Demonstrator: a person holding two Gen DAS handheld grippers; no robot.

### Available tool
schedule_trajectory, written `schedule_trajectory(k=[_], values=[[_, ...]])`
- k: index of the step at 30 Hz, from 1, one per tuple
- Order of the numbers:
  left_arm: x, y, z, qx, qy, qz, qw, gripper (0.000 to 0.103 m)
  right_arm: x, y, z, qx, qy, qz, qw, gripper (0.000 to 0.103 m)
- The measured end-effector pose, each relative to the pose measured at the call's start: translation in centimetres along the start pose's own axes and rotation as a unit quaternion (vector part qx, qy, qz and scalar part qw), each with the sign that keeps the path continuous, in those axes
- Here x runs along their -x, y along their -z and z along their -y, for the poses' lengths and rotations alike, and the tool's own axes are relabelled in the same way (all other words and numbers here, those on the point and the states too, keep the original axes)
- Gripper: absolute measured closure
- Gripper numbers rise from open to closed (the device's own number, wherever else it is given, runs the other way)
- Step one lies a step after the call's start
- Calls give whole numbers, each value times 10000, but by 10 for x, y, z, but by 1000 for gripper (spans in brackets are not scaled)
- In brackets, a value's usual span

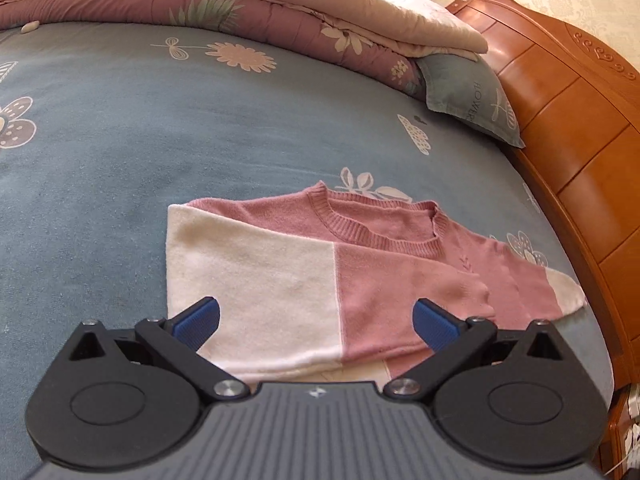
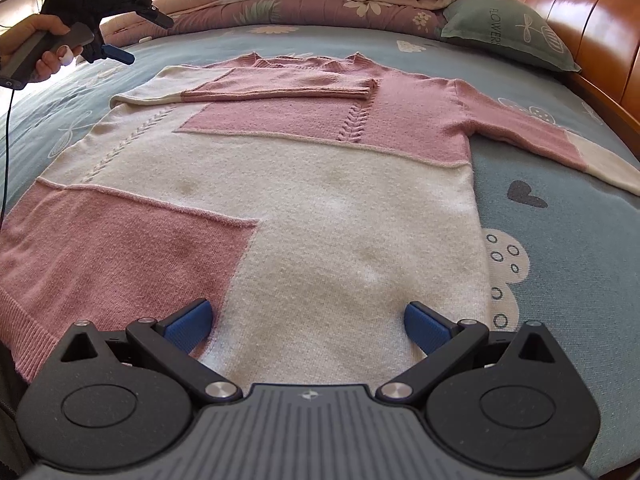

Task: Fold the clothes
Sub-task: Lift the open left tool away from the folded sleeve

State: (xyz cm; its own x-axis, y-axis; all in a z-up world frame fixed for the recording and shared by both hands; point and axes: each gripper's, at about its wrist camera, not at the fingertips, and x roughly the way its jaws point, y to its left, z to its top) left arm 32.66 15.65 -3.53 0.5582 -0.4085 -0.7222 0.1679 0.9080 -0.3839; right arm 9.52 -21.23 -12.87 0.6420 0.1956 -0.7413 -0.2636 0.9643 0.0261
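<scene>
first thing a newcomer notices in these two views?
The pink-and-cream sweater spread flat on the blue floral bedsheet, filling the middle of the right wrist view, one sleeve already folded across the chest and the other sleeve stretched out toward the wooden headboard. Next, the left gripper, held in a hand above the sweater's far left corner, jaws open, while the right gripper hovers open over the hem.
</scene>
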Motion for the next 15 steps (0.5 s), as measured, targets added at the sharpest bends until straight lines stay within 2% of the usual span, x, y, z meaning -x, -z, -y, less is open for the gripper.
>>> schedule_trajectory(k=[3, 6, 10, 15], values=[[13, 27, 15, -190, 268, -215, 9992, 1, 0, 0, 0, -11, 5, 11, 10000, 0], [11, 62, 20, -295, 163, -472, 9983, 1, 0, 1, -1, -25, 15, 21, 10000, 0], [6, 101, 7, 53, 184, -739, 9971, 1, 1, 3, -1, -55, 29, 59, 10000, 0], [26, 122, 9, 143, 62, -487, 9987, 1, 2, 3, -1, -66, 27, 89, 9999, 0]])
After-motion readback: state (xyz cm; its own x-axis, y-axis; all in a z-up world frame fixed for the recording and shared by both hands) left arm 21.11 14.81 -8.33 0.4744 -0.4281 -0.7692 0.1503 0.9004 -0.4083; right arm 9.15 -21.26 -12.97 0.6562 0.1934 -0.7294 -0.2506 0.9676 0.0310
